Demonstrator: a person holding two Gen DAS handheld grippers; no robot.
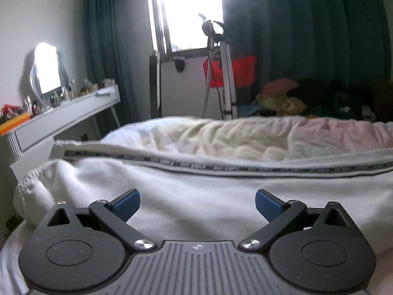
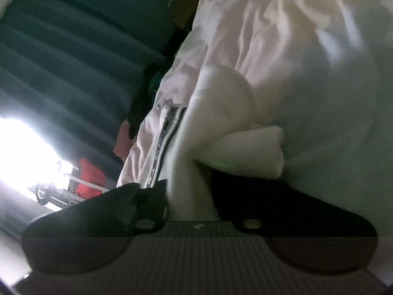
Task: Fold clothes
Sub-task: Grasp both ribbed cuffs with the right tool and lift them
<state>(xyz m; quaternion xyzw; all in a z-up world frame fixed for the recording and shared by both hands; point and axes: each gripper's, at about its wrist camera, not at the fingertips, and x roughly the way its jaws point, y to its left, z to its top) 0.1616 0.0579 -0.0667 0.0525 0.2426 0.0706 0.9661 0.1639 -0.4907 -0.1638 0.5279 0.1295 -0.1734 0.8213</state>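
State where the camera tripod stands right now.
In the left wrist view, the tripod stands beyond the bed, centre-right, before the window and green curtain, with something red behind it.

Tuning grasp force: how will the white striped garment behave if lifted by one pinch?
Likely floppy: the white garment bunches into soft rolls where the right gripper pinches it. Probably drapes and sags; it lies wrinkled before the open left gripper.

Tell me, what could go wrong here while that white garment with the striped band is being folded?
The right gripper seems to pinch only a bunched fold of the white garment; it might slip free. The left gripper hangs open and holds nothing, so the cloth could sag or crease unevenly. White garment on pale bedding makes edges hard to tell apart.
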